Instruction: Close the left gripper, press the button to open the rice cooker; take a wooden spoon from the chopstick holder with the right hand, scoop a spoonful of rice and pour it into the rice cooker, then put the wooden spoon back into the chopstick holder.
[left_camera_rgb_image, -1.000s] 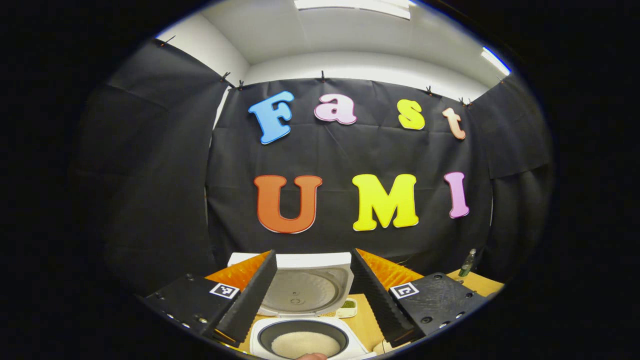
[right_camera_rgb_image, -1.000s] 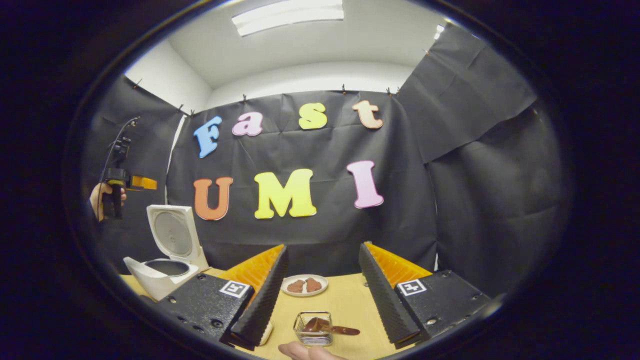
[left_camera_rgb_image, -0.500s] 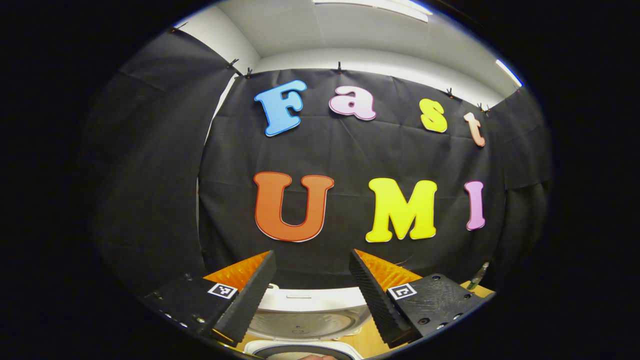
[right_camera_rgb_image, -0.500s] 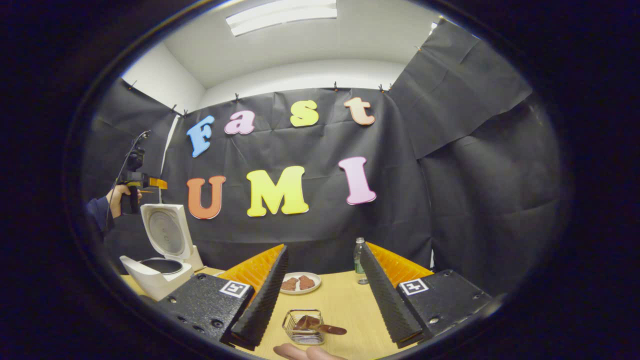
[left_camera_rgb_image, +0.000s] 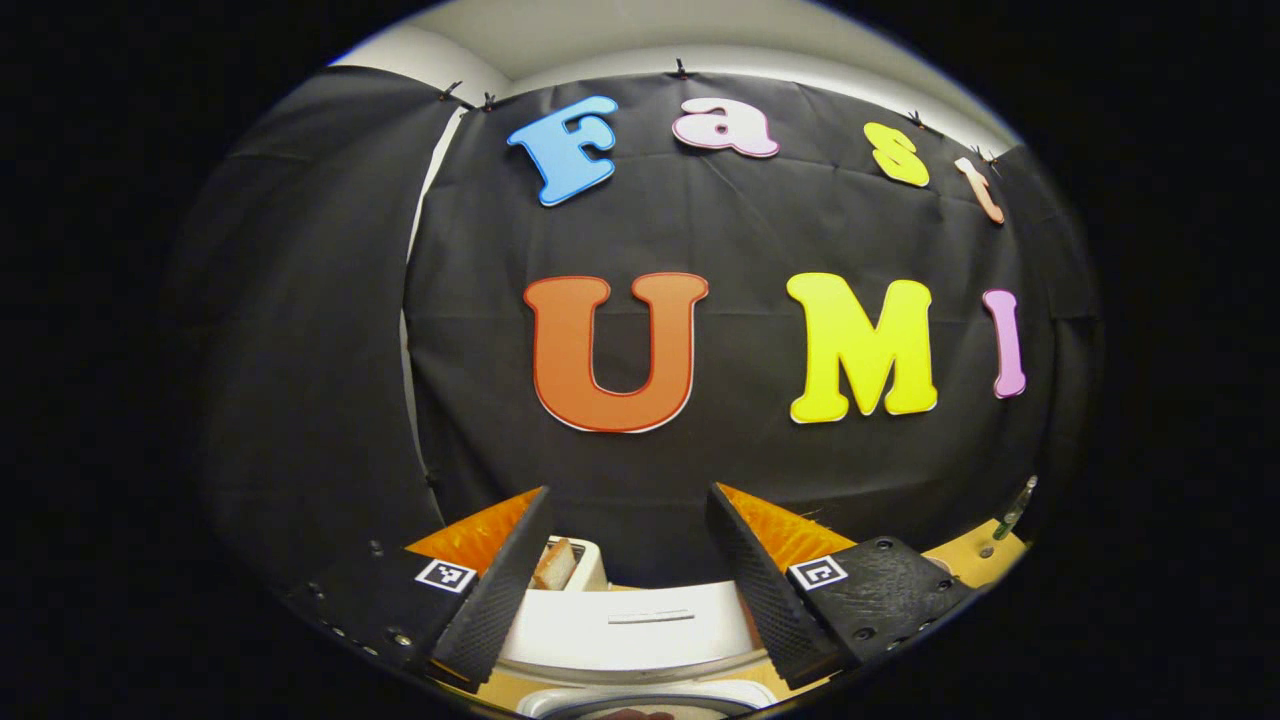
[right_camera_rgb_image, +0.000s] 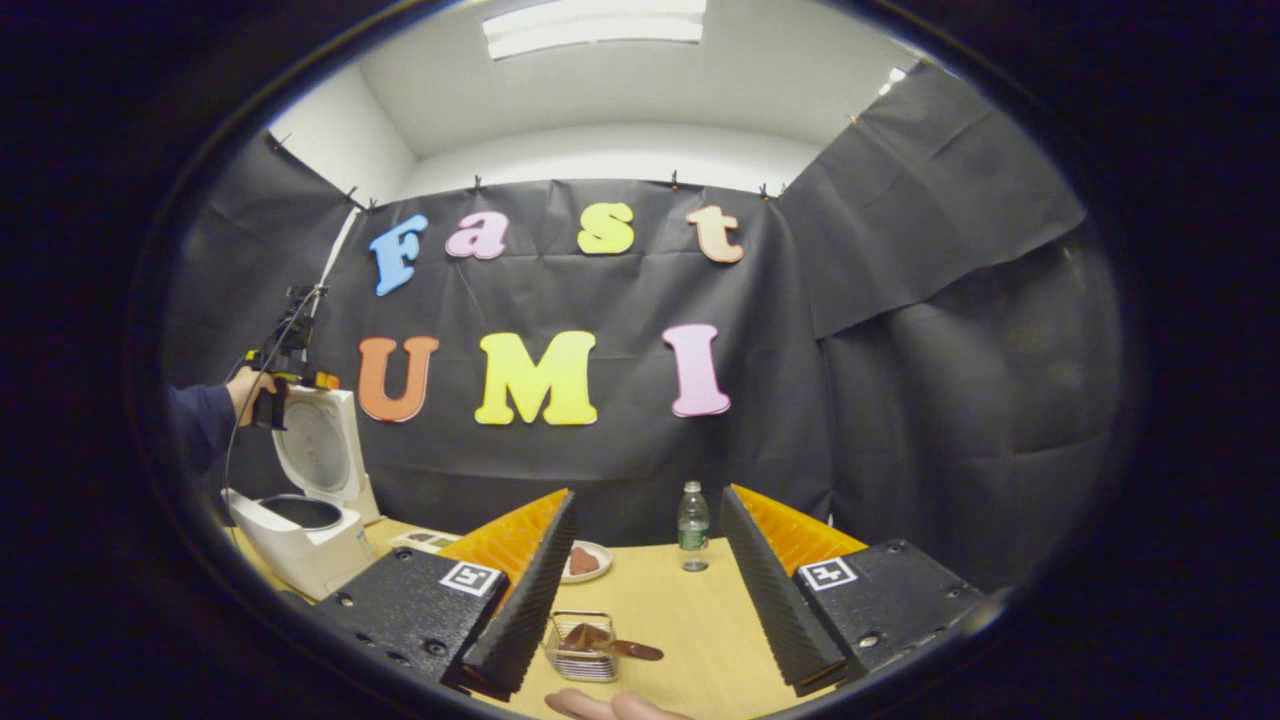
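Observation:
The white rice cooker (right_camera_rgb_image: 300, 535) stands at the table's left with its lid (right_camera_rgb_image: 320, 445) raised. A hand holds my left gripper (right_camera_rgb_image: 288, 372) at the lid's top edge. In the left gripper view the left gripper (left_camera_rgb_image: 628, 495) is open, and the lid's top (left_camera_rgb_image: 630, 625) lies low between its fingers. My right gripper (right_camera_rgb_image: 648, 495) is open above the table. Below it stands the wire chopstick holder (right_camera_rgb_image: 572, 655), with the wooden spoon (right_camera_rgb_image: 612, 646) resting in it, handle pointing right.
A plate (right_camera_rgb_image: 597, 548) with brown food and a water bottle (right_camera_rgb_image: 692, 528) stand at the back of the wooden table (right_camera_rgb_image: 690, 640). A small tray (right_camera_rgb_image: 425, 540) lies beside the cooker. A fingertip (right_camera_rgb_image: 610, 706) shows at the bottom edge.
The left gripper has moved forward and down to the lid's top edge, so the rice in the pot has dropped out of its view. The right gripper's view has turned, bringing the bottle in.

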